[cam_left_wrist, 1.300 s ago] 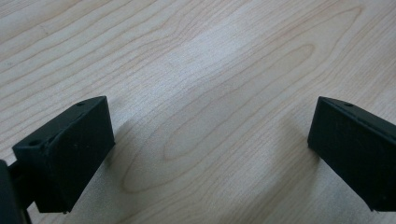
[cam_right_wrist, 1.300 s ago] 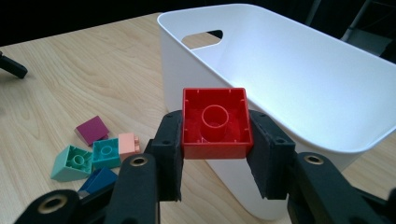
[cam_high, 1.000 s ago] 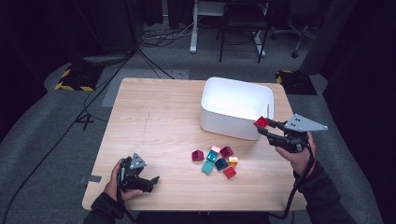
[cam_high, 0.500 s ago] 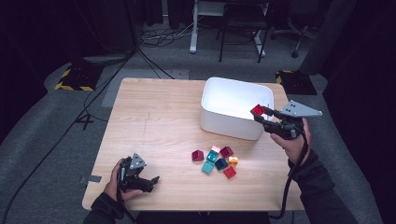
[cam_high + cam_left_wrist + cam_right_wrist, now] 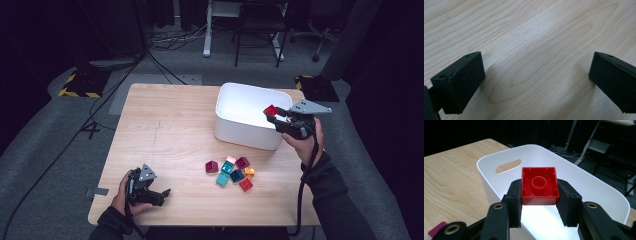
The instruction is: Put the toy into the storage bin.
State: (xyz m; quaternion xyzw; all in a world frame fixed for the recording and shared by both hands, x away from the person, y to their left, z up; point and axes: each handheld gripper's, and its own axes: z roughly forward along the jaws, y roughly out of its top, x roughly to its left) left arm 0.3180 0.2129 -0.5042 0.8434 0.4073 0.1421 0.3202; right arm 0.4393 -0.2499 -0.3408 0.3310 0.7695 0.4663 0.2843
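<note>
My right gripper [image 5: 272, 114] [image 5: 539, 202] is shut on a red brick [image 5: 270, 110] [image 5: 539, 185], hollow underside facing the camera, held over the near right rim of the white bin [image 5: 245, 120] [image 5: 499, 177]. Several loose bricks [image 5: 231, 170] in red, magenta, teal, orange and pink lie on the wooden table [image 5: 165, 135] in front of the bin. My left gripper [image 5: 159, 194] [image 5: 534, 82] rests open near the table's front left corner, with bare wood between its black fingers [image 5: 461, 80].
A magenta brick [image 5: 436, 228] lies at the lower left of the right gripper view. Dark floor with cables, yellow-black taped mats [image 5: 80, 85] and chair and desk legs [image 5: 250, 30] surround the table.
My right gripper has carried the red brick up and to the left, from beside the bin's right end to over its rim. The left gripper has stayed put.
</note>
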